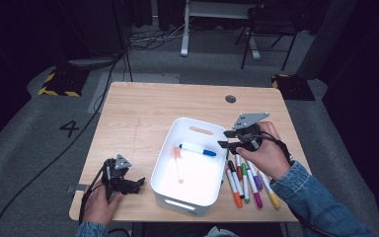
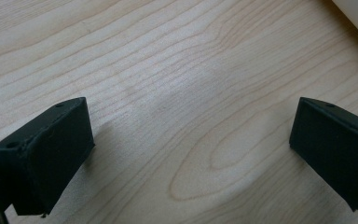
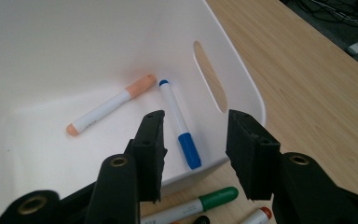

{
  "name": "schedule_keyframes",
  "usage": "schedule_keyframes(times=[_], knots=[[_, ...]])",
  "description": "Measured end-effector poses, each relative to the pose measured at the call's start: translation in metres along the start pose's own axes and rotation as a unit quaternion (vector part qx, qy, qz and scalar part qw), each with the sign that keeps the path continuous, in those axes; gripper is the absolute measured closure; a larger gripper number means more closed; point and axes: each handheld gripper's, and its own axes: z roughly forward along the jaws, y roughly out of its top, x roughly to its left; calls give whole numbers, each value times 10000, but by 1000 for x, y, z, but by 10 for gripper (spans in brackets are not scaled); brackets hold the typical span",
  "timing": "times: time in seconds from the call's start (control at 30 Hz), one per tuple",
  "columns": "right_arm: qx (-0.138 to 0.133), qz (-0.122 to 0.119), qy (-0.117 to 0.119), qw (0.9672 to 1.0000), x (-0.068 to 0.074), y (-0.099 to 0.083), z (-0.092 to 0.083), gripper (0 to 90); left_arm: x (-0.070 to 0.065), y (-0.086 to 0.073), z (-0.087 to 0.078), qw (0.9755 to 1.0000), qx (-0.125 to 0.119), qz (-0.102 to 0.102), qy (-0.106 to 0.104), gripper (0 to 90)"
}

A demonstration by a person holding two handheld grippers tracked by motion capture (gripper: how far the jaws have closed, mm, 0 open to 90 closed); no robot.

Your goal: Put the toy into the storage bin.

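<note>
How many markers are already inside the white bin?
2. A peach-capped marker lies on the bin's floor, left of centre. A blue-capped marker lies nearer the handle-slot wall. More markers lie outside on the table; none seems hidden inside.

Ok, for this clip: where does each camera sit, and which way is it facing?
High view: above the person's side, looking forward and down on the table; both hands, left gripper, right gripper.
Left gripper view: on the left gripper, facing bare tabletop; jaws wide apart.
Right gripper view: on the right gripper, facing into the white bin; jaws apart, empty.
Shared: high and right gripper views both show the blue marker and peach marker.
</note>
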Motion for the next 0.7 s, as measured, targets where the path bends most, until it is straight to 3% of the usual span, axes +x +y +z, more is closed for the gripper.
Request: schedule_keyframes(times=[0.33, 0.4, 0.7], knots=[[-12, 534, -166, 9984, -22, -24, -16, 555, 0, 0, 0, 10000, 0, -2, -1, 0], [35, 537, -213, 9983, -27, -31, -18, 557, 0, 0, 0, 10000, -1, -1, -2, 0], [205, 990, -549, 9934, -53, -63, -29, 567, 0, 0, 0, 10000, 0, -1, -2, 0]])
